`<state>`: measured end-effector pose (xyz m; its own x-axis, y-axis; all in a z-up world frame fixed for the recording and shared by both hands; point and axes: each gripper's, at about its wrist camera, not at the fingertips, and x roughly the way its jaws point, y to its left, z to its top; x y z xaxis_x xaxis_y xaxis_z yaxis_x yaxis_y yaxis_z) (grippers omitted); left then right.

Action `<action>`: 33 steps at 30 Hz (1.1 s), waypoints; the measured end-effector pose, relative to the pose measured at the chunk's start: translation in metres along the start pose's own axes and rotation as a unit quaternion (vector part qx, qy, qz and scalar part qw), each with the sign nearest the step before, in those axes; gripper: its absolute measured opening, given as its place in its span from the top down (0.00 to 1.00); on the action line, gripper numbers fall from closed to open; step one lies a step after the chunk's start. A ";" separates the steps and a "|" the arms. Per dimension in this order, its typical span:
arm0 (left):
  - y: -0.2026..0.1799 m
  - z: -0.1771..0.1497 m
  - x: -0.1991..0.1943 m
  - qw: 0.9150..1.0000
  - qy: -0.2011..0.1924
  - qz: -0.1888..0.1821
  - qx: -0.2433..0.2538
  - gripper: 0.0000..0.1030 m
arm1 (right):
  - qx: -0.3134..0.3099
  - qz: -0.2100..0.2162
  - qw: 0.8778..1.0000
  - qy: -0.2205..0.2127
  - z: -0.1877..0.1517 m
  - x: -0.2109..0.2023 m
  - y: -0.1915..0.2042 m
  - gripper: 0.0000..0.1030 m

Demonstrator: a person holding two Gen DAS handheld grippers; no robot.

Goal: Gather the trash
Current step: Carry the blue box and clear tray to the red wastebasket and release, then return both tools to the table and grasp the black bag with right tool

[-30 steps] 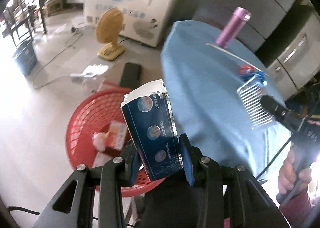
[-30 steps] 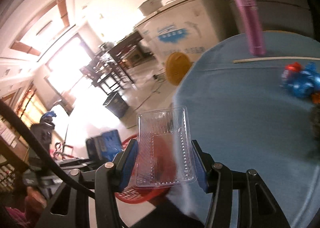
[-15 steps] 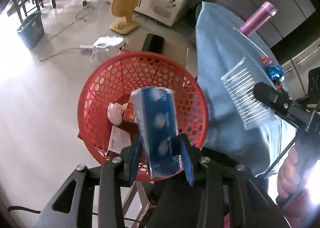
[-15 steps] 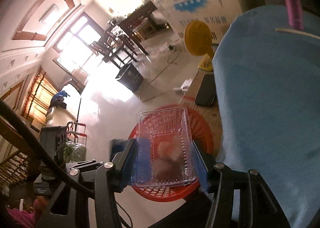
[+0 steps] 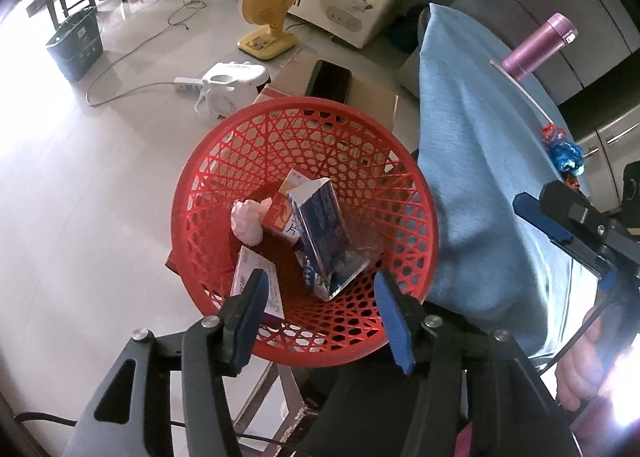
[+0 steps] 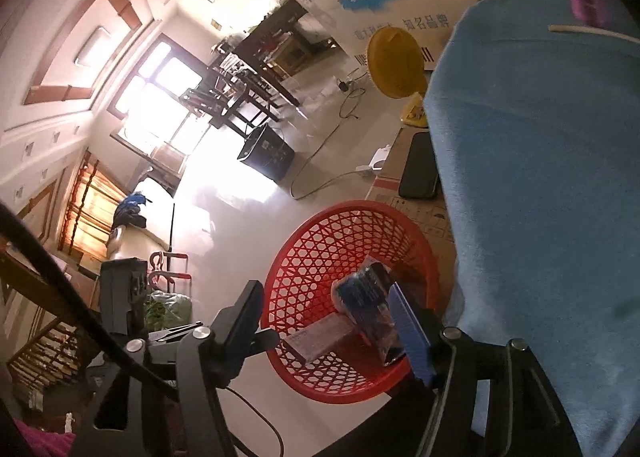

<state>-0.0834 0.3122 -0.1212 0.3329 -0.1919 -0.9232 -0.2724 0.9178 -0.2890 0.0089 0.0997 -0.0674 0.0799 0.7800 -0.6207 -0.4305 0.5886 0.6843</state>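
Note:
A red mesh basket (image 5: 224, 177) stands on the floor beside the blue-clothed table (image 5: 480, 145). In it lie a dark blue carton (image 5: 324, 229), a clear plastic tray (image 5: 362, 241), a crumpled pink tissue (image 5: 248, 219) and small boxes (image 5: 280, 209). My left gripper (image 5: 322, 311) is open and empty just above the basket's near rim. My right gripper (image 6: 326, 323) is open and empty over the same basket (image 6: 320, 241), with the blue carton (image 6: 364, 297) below it. The right gripper's fingers (image 5: 548, 223) show at the right of the left wrist view.
On the table stand a purple flask (image 5: 538, 47), a white stick (image 5: 520, 87) and a red and blue toy (image 5: 564, 149). On the floor are a yellow fan (image 5: 270, 9), a white appliance (image 5: 230, 83) with cable, a black phone (image 5: 328, 79) on a cardboard box, and a dark bin (image 5: 76, 45).
Both grippers opened. The blue carton dropped from the left one and the clear tray from the right one; both now lie in the red basket.

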 end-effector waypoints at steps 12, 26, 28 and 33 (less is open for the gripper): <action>-0.029 -0.001 0.007 0.999 0.017 0.001 0.027 0.44 | 0.054 -0.009 0.997 -0.051 -0.005 -0.042 -0.044 0.33; -0.083 0.000 0.003 0.997 0.020 0.017 0.074 0.43 | 0.093 -0.103 0.968 -0.207 -0.020 -0.193 -0.120 0.34; -0.096 0.003 0.003 0.996 0.021 0.018 0.087 0.43 | 0.110 -0.134 0.954 -0.244 -0.026 -0.228 -0.140 0.34; -0.136 0.019 -0.006 0.992 0.007 0.022 0.127 0.43 | 0.148 -0.197 0.924 -0.293 -0.033 -0.284 -0.190 0.31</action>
<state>-0.0314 0.1948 -0.0718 0.3126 -0.1538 -0.9374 -0.0487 0.9829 -0.1775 0.0385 -0.2407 -0.0332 0.6891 0.4225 -0.5888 -0.0066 0.8161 0.5779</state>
